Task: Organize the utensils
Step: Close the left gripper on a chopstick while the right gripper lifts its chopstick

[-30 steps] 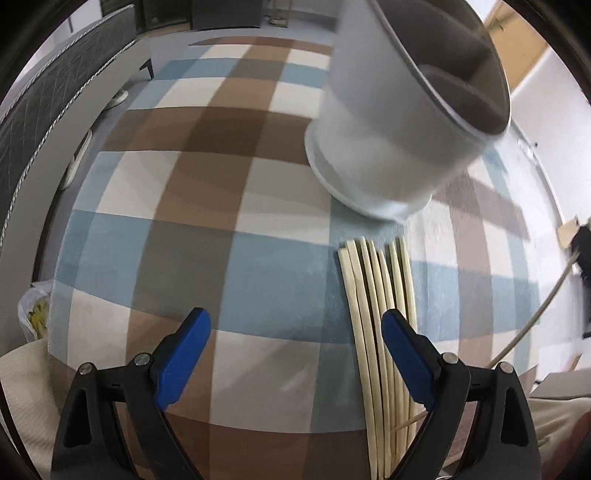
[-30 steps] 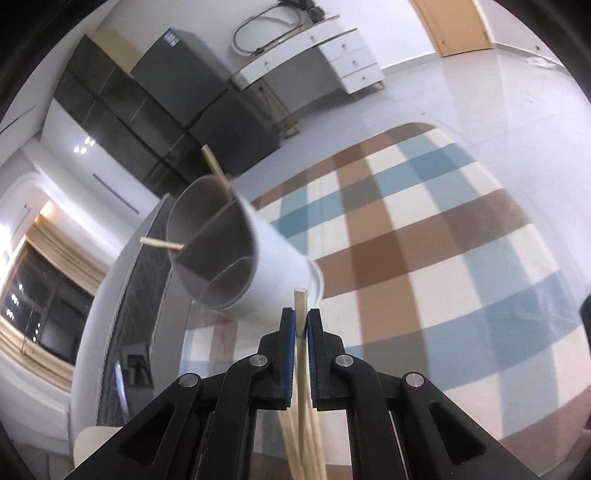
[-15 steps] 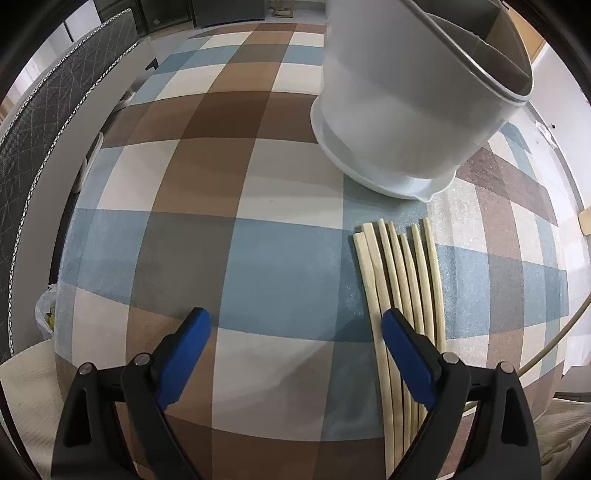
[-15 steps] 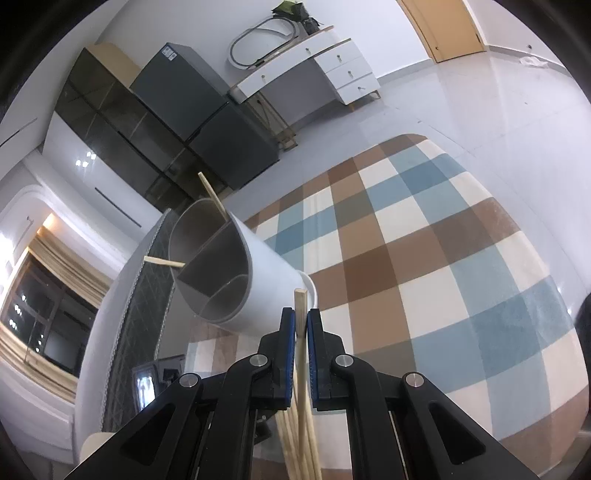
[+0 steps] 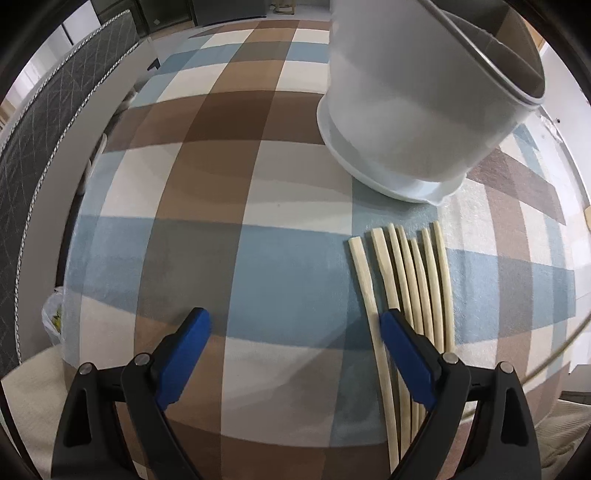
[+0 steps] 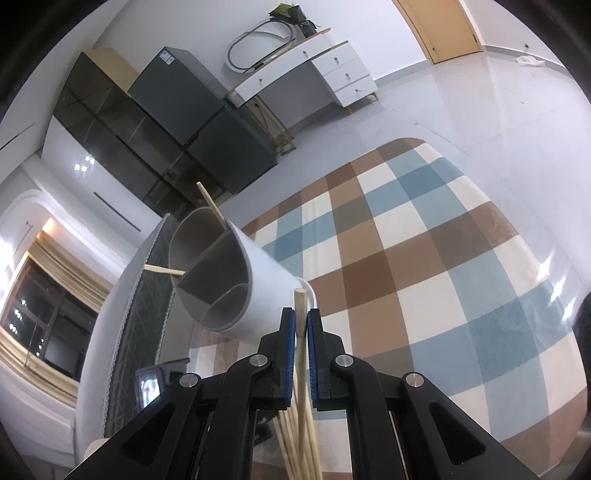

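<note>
A white divided utensil holder (image 5: 417, 122) stands on its saucer at the back right of the checked cloth (image 5: 229, 258). In front of it several pale chopsticks (image 5: 417, 284) lie side by side. My left gripper (image 5: 295, 325) hovers above the cloth, open and holding nothing. Its right finger (image 5: 402, 354) overlaps the leftmost sticks. My right gripper (image 6: 301, 317) is shut on one chopstick (image 6: 300, 299), whose tip pokes up just past the pads, close to the holder (image 6: 236, 291). Two chopsticks (image 6: 210, 206) lean out of the holder's far compartments. More sticks (image 6: 291, 443) show below the right gripper.
A dark quilted edge (image 5: 40, 147) runs along the left of the table, with a plastic bag (image 5: 55, 317) low beside it. Behind the table are bare floor (image 6: 461, 92), dark cabinets (image 6: 166, 122), a white desk (image 6: 314, 70) and a wooden door (image 6: 443, 26).
The left view has tipped a little, so the holder and the row of chopsticks sit slightly further right in it. The right gripper still grips its chopstick, hardly moved.
</note>
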`<state>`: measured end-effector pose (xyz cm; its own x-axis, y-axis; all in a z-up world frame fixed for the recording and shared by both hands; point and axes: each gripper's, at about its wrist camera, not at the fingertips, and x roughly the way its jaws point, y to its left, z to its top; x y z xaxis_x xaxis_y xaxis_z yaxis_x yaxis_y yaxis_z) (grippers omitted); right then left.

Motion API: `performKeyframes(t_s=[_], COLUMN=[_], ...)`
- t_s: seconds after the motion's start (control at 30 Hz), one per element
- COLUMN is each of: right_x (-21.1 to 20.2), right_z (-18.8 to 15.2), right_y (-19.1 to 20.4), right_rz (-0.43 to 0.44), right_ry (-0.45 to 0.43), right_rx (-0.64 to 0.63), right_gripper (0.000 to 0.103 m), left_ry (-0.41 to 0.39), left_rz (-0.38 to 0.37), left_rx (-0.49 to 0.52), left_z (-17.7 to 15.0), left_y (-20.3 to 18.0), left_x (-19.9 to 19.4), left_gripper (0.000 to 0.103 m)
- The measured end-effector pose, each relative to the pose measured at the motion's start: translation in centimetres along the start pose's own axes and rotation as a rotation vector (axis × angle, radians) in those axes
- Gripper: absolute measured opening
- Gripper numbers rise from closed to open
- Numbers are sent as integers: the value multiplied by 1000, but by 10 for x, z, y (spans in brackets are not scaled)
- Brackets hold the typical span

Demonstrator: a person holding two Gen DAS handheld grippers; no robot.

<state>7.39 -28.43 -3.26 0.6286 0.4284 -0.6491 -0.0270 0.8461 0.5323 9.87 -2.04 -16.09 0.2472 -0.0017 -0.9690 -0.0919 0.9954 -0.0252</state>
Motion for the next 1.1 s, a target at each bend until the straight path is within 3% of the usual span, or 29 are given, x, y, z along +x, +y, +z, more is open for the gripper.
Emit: performKeyframes(t_s=[0.17, 0.27, 0.37, 0.4, 0.43, 0.63, 0.7, 0.9, 1.0, 1.1], right_x=[0, 2, 3, 4, 4, 5, 4, -11, -23, -32], right_z=[2, 2, 3, 3, 4, 3, 1, -4, -12, -22], right_y=[-1, 0, 1, 1, 1, 8, 11, 26, 39, 56], right_rz=[5, 5, 4, 7, 10, 9, 3, 20, 33, 27], right_ry=[-2, 2, 4, 6, 5, 5, -2, -48, -85, -123], right_rx=[7, 3, -4, -5, -4, -38, -59, -132, -194, -281], right_gripper=[6, 6, 6, 6, 6, 6, 6, 6, 6, 6], left_ry=[-6, -19, -36, -41, -36, -58, -107, -345, -486, -572], left_rz=[6, -4, -20, -30, -36, -88, -118, -244, -290, -305], left_rx=[-12, 5, 41, 58, 72, 73, 69, 34, 22, 39], left_z=[13, 21, 25, 26, 27, 31, 32, 17, 6, -3], left_y=[-4, -9, -17, -21, -25, -26, -22, -6, -1, -8], left_x=[4, 3, -1, -2, -2, -2, -13, -72, -104, -125], left_gripper=[89, 75, 44, 19, 4, 2, 2, 2, 2, 2])
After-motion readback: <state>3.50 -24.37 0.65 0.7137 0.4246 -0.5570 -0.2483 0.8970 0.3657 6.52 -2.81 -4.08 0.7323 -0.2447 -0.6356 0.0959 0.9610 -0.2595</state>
